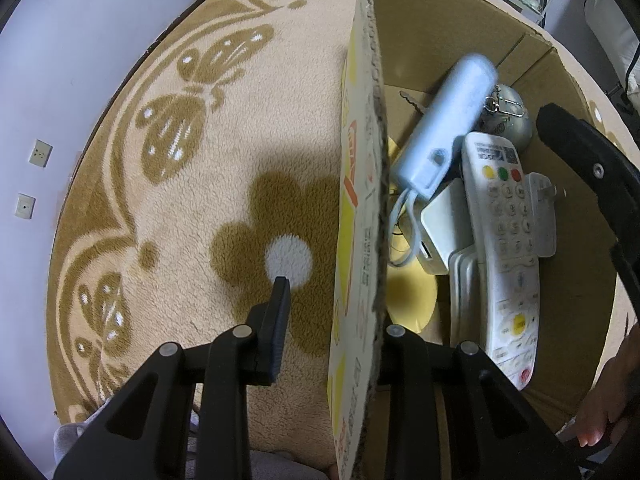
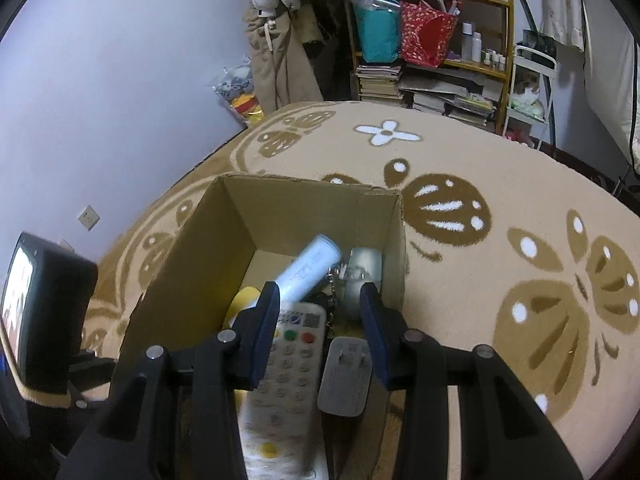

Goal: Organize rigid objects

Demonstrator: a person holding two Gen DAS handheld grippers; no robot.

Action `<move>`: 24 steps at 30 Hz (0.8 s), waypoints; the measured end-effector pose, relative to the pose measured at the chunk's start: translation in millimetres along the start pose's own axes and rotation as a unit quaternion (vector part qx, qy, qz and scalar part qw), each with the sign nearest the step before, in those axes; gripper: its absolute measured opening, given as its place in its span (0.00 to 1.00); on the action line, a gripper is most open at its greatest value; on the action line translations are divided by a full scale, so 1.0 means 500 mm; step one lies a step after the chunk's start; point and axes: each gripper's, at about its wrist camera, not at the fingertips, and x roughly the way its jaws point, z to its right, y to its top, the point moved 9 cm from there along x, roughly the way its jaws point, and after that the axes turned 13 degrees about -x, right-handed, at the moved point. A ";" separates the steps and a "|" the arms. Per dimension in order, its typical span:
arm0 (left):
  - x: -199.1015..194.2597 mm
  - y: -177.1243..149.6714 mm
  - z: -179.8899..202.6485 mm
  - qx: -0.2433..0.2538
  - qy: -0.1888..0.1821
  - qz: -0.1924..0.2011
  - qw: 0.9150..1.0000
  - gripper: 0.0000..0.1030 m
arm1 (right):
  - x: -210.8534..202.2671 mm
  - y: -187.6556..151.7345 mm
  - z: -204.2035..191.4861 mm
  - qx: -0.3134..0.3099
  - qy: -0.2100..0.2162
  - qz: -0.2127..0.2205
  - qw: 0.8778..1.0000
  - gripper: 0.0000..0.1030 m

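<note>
An open cardboard box (image 1: 448,24) (image 2: 208,248) stands on a patterned carpet. Inside lie a white remote control (image 1: 508,240) (image 2: 288,364), a pale blue cylinder (image 1: 448,120) (image 2: 308,268) with a cord, a silver round object (image 1: 508,120) (image 2: 360,268) with keys, a grey plug adapter (image 2: 344,376) (image 1: 540,216) and something yellow (image 1: 412,296) (image 2: 244,300). My left gripper (image 1: 320,308) straddles the box's left wall; its left finger (image 1: 280,308) stands clear outside, and the other is hidden by the wall. My right gripper (image 2: 320,308) hangs open and empty over the remote and adapter.
The beige and brown carpet (image 1: 200,200) (image 2: 480,184) surrounds the box. A purple wall (image 2: 120,80) is on the left; cluttered shelves (image 2: 432,40) and hanging clothes stand at the back. A hand (image 1: 600,420) shows at the box's right edge.
</note>
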 end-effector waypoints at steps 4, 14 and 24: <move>-0.002 -0.001 0.000 -0.002 -0.003 -0.001 1.000 0.28 | 0.001 -0.010 -0.007 -0.002 0.008 -0.007 1.000 0.43; -0.009 -0.008 -0.001 -0.004 -0.006 0.003 1.000 0.28 | -0.038 -0.014 -0.003 -0.014 -0.007 0.008 1.000 0.44; -0.068 -0.017 0.013 -0.007 -0.030 0.046 0.998 0.31 | -0.094 -0.028 0.037 0.012 -0.016 0.019 1.000 0.48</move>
